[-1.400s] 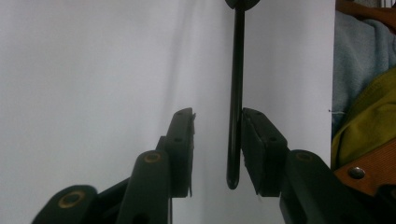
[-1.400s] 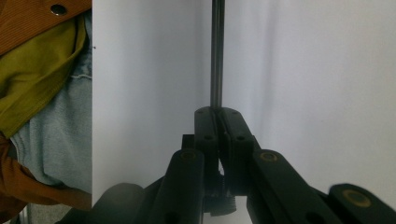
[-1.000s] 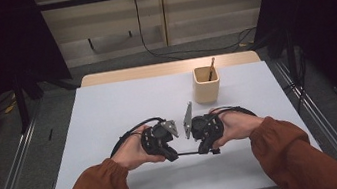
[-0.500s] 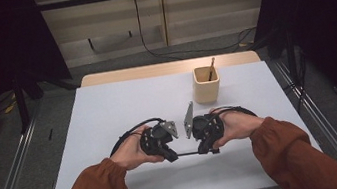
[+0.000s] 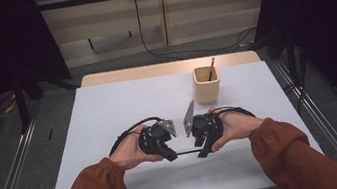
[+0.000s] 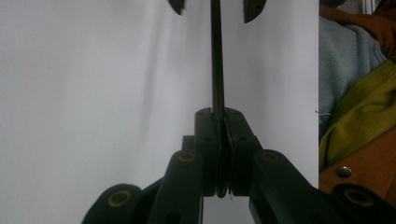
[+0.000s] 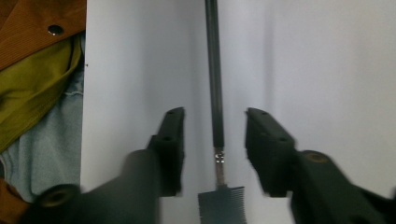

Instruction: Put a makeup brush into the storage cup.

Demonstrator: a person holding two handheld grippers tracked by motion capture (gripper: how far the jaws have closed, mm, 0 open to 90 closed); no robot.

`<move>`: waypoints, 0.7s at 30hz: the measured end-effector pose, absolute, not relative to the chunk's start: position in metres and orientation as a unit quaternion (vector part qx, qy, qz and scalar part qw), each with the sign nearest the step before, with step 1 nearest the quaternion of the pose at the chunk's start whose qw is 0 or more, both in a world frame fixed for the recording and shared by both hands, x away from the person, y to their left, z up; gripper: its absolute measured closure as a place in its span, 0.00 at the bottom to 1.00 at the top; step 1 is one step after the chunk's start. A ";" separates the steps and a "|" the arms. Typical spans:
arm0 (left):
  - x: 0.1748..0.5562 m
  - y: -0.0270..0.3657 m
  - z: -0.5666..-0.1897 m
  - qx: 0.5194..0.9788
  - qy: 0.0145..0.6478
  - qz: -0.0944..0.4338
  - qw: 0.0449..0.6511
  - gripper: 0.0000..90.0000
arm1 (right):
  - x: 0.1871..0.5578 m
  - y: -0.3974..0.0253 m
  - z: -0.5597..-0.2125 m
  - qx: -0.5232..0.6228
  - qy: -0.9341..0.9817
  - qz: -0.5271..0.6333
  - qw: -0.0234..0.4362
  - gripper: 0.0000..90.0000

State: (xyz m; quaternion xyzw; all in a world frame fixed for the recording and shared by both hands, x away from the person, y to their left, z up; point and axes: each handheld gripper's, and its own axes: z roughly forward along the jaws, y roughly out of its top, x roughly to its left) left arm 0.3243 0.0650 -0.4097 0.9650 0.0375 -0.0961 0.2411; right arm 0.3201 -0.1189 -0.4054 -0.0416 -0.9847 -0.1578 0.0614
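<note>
Little has shifted since the earlier frames: in the high view, both claws stay low at the frame's lower middle, left claw (image 5: 169, 154) and right claw (image 5: 204, 151) facing each other across a thin black rod (image 5: 185, 152) above the white tabletop (image 5: 108, 108). A wooden cup (image 5: 205, 85) stands upper right.

Left gripper view: the left claw (image 6: 223, 140) pinches the rod (image 6: 216, 60), which runs up the centre.

Right gripper view: the right claw (image 7: 214, 140) stands wide around the rod (image 7: 214, 70), not touching it.

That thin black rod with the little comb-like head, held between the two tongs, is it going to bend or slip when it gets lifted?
The black rod probably stays stiff: it runs dead straight from the left tongs, shut on it, to the open right tongs. It looks light, being very thin. Its smooth shaft might slip or swivel, pinched at one end.
</note>
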 end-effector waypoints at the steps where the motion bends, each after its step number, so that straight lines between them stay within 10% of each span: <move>1: 0.324 0.065 -0.409 0.965 0.036 -0.099 0.240 0.95 | 0.321 -0.119 -0.405 -0.041 -0.984 -0.163 0.060 0.53; 7: 0.324 0.067 -0.408 0.964 0.044 -0.098 0.245 0.95 | 0.322 -0.120 -0.403 -0.050 -0.980 -0.186 0.048 0.29; 21: 0.326 0.074 -0.407 0.961 0.048 -0.102 0.253 0.95 | 0.325 -0.130 -0.397 -0.085 -0.970 -0.223 0.040 0.11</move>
